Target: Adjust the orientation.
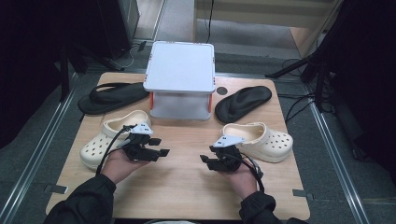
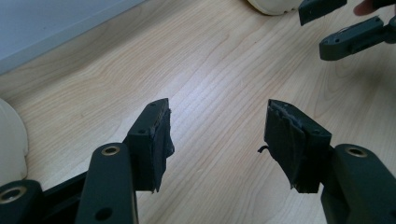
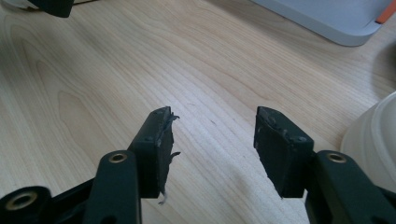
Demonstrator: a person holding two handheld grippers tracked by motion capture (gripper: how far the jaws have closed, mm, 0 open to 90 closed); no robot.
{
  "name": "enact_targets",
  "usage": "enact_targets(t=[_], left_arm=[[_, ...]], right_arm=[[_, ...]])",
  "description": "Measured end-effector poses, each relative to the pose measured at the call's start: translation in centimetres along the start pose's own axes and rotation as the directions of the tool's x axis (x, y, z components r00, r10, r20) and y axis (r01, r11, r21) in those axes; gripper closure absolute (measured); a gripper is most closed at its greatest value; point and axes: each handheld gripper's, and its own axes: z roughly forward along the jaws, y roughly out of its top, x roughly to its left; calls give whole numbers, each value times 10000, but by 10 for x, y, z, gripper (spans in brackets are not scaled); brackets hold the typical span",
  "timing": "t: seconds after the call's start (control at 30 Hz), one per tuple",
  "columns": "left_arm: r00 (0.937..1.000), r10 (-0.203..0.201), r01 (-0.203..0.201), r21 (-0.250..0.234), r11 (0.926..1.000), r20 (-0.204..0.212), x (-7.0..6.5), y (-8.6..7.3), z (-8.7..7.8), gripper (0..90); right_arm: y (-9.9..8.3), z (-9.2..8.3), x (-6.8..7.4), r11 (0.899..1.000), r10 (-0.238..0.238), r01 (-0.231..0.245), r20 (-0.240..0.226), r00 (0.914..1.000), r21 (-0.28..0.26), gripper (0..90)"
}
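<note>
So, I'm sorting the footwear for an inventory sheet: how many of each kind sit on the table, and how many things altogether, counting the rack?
Cream clogs: 2
Black flip-flops: 2
White shoe rack: 1
Total: 5

black slippers (image 1: 112, 96), white stand (image 1: 180, 74), table (image 1: 187, 186)

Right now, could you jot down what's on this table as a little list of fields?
Surface: wooden table
Centre back: white two-tier rack
Back corners: black sandal at left, black sandal at right
Nearer: cream clog at left, cream clog at right
Left gripper: open, empty, beside the left clog
Right gripper: open, empty, beside the right clog
</note>
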Motion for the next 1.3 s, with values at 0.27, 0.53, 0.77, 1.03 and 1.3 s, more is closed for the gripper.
enact_targets(t=[0.27,0.53,0.77,1.03,1.3], left_arm=[[10000,-46,46,54,10000,52,0,1,0,429],[9991,-258,248,309,9992,326,3,1,0,440],[9993,-164,150,405,9991,344,2,1,1,441],[9991,-231,215,428,9989,359,3,1,0,448],[9991,-230,212,498,9985,356,4,1,0,454]], right_arm=[[0,-1,0,9999,-102,103,71,9999,-86,451],[0,-1,1,9998,-178,178,75,9998,-55,448],[-1,0,1,9997,-224,225,111,9997,-67,444],[-1,0,1,9999,-112,112,-42,9999,23,444],[-1,1,1,9998,-126,128,-158,9998,123,444]])
